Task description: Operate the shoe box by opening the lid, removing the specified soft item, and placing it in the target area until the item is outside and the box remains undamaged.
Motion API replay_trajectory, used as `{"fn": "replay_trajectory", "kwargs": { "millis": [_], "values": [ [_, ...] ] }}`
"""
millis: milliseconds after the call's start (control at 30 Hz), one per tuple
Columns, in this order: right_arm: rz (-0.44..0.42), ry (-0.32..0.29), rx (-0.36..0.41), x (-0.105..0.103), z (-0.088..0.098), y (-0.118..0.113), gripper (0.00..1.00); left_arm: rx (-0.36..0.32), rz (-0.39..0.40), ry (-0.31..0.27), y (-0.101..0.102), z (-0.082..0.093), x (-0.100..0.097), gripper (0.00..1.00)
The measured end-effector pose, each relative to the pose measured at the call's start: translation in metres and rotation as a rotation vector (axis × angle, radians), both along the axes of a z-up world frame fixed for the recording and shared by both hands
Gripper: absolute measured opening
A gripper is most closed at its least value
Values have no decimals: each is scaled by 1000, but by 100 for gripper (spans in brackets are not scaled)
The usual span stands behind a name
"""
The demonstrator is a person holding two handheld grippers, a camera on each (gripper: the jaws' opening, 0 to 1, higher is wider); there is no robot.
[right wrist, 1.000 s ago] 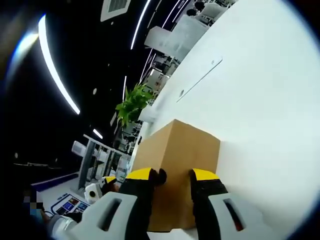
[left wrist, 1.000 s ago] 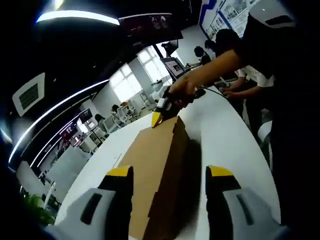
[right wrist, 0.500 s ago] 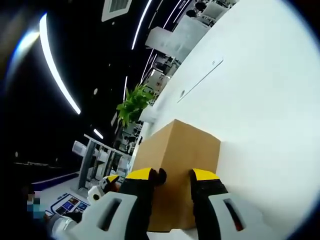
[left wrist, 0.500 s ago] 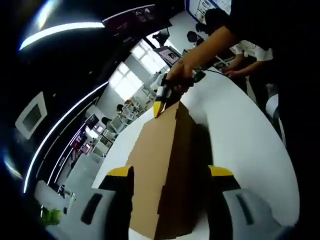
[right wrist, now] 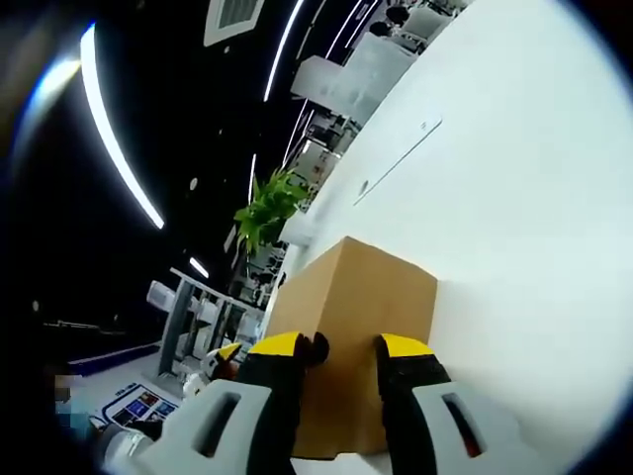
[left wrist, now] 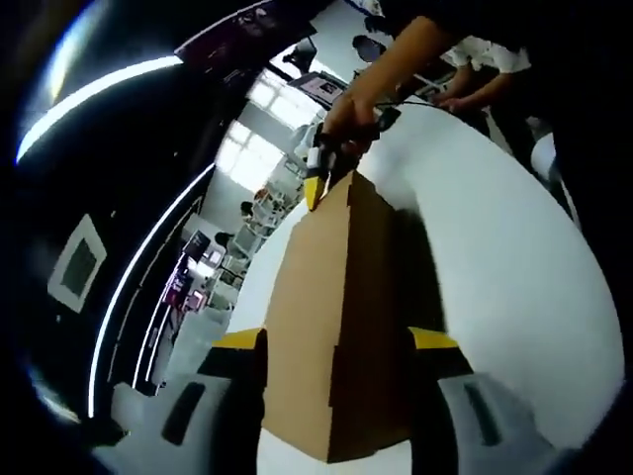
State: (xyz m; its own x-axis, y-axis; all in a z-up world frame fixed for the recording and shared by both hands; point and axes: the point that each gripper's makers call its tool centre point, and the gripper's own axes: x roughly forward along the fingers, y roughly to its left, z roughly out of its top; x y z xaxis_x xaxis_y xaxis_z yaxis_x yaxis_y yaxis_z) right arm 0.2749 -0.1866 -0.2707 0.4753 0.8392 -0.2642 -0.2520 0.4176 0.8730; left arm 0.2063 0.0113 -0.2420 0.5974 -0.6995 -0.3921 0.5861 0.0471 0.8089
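The shoe box point(left wrist: 341, 336) now stands between the left gripper point(left wrist: 336, 341) jaws, spread wide, having advanced. The right gripper point(right wrist: 338, 348) stays clenched on its far edge; lid closed on the surface point(right wrist: 514, 228).

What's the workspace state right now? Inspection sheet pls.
Surface: white table, bare around the box.
Job's things: brown box, lid closed; soft item unseen.
Clutter: nothing seen.
Grippers: left tool straddles the box's near end, jaws wide; right tool at the far end, jaws close at a box edge, grip unclear.
Cables: dark cable behind the person's hand.
Surroundings: plant, ceiling lights, people at the table's far side.
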Motion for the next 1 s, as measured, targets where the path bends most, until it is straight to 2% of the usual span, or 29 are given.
{"fn": "replay_trajectory", "kwargs": {
  "millis": [100,233,333,467,1000],
  "values": [
    [-2,1,2,-1,0,1,29,50,-3,-66,2,-2,3,53],
    [-1,-1,2,-1,0,1,29,84,8,-85,3,-11,5,54],
    [-1,-1,4,0,0,0,29,81,14,-90,4,-12,7,54],
    [-1,1,3,1,0,0,29,85,37,-137,8,-10,13,53],
    [-6,3,11,5,-1,-4,29,105,24,-165,8,-16,10,44]
  ]
}}
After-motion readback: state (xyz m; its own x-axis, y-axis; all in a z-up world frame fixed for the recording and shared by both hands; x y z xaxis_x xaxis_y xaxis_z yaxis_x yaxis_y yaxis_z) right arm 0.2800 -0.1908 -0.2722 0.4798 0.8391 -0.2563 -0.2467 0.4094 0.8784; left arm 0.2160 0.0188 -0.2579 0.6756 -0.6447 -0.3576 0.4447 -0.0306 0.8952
